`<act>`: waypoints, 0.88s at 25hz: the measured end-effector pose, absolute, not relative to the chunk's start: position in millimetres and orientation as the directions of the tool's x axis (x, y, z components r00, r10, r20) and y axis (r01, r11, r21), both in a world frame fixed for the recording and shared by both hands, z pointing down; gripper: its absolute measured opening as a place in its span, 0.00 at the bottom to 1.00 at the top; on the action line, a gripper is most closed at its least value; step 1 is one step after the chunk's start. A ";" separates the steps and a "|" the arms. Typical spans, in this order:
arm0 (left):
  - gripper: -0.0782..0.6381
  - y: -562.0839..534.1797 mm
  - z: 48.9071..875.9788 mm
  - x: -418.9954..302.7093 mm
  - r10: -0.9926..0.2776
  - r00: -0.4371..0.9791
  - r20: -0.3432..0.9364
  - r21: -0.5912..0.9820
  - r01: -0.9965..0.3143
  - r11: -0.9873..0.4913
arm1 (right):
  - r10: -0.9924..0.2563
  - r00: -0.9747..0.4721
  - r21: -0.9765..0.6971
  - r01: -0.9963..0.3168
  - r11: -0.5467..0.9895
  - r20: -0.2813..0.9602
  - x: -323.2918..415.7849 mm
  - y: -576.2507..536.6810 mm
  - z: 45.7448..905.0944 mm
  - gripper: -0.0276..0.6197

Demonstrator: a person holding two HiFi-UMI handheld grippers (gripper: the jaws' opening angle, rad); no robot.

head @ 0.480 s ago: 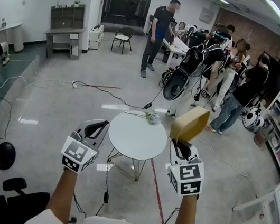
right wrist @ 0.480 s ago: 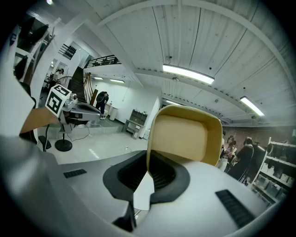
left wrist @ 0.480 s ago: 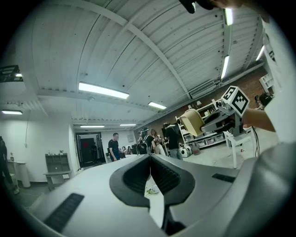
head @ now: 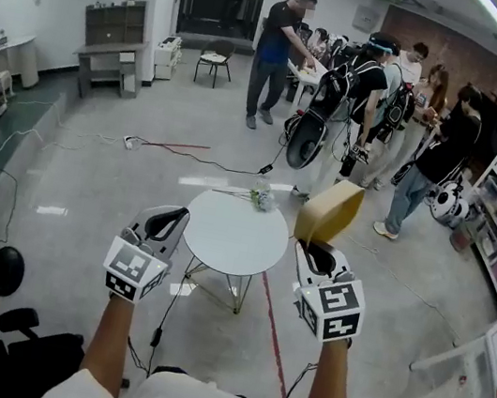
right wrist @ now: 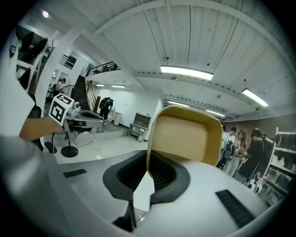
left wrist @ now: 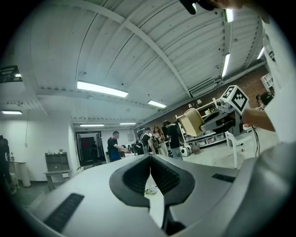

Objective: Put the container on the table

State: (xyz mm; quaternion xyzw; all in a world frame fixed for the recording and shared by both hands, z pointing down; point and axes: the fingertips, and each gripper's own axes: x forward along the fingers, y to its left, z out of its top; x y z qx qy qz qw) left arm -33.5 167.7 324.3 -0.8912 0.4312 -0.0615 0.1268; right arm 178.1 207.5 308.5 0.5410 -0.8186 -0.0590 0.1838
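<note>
Between jaws of right claw (head: pixel 315 249) | container (head: pixel 329 213), rim pinched | near table (head: pixel 222 238)

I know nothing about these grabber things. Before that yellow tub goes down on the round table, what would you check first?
1. Grip: the right gripper has its jaws clamped on the container at its rim. Ok.
2. Container over the table: it looks to be beside the right edge, not above the top. Not ok.
3. Landing space: most of the top is bare. Ok.
4. Small object: it sits at the far edge, away from the middle. Ok.
5. Left gripper: shut, empty, at the table's left edge. Ok.
6. Container's contents: cannot tell.
</note>
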 end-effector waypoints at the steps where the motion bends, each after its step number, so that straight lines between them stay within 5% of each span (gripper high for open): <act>1: 0.14 164.7 325.9 -27.5 -0.784 0.620 0.008 -0.279 -0.752 -0.597 | -0.906 -0.348 0.289 -0.866 0.409 0.239 184.8 201.8 309.7 0.09; 22: 0.14 -109.4 359.8 -58.2 -0.741 0.669 0.062 -0.268 -0.704 -0.658 | -0.886 -0.357 0.240 -0.870 0.431 0.296 136.9 -61.9 344.7 0.09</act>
